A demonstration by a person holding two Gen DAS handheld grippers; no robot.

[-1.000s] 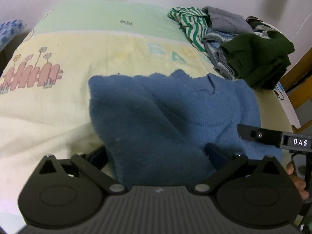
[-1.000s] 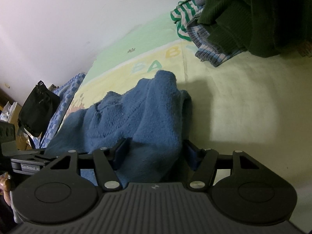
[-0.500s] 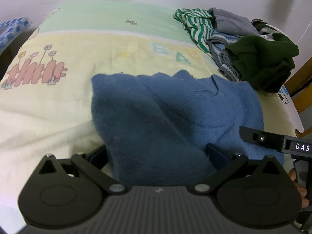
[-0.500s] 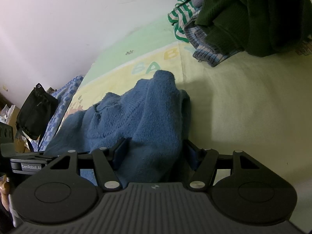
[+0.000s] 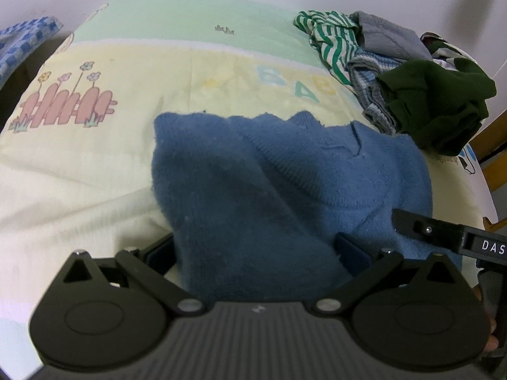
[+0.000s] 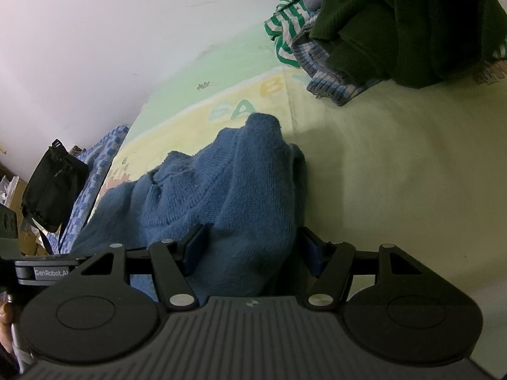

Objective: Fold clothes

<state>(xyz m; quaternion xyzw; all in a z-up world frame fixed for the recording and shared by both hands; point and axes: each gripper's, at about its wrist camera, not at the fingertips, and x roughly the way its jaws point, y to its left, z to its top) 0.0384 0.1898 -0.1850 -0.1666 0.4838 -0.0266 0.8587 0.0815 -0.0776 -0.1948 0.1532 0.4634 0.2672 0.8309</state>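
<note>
Blue knit fills the middle of both views: the blue sweater (image 5: 285, 183) lies on the printed bed sheet (image 5: 158, 95), and each claw has a bunch of it between its fingers. On the left wrist view, the left gripper (image 5: 256, 250) has its fingers spread fairly wide, with a thick fold of the wool packed between them and touching both pads, so it is clamped on the sweater's near edge. From there the knit runs away over the sheet towards the far scalloped hem line, neck slit showing on the right half.

Over to the right wrist view: the right gripper (image 6: 250, 247) is closed on another thick bundle of the same sweater (image 6: 221, 190), fabric pressed against both blue pads and rising in a ridge ahead of the fingers. The other tool's body, with its GenRobot label, shows at the left edge there, just beside the sweater.

Beyond the sweater, at the far right of the bed, sits a pile of clothes (image 5: 396, 72): a green-and-white striped top (image 5: 329, 41), a grey piece, a blue striped knit and a dark green garment (image 5: 437, 104) on top. A black bag (image 6: 50, 183) hangs off to the left past the bed, against the white wall (image 6: 126, 31).
</note>
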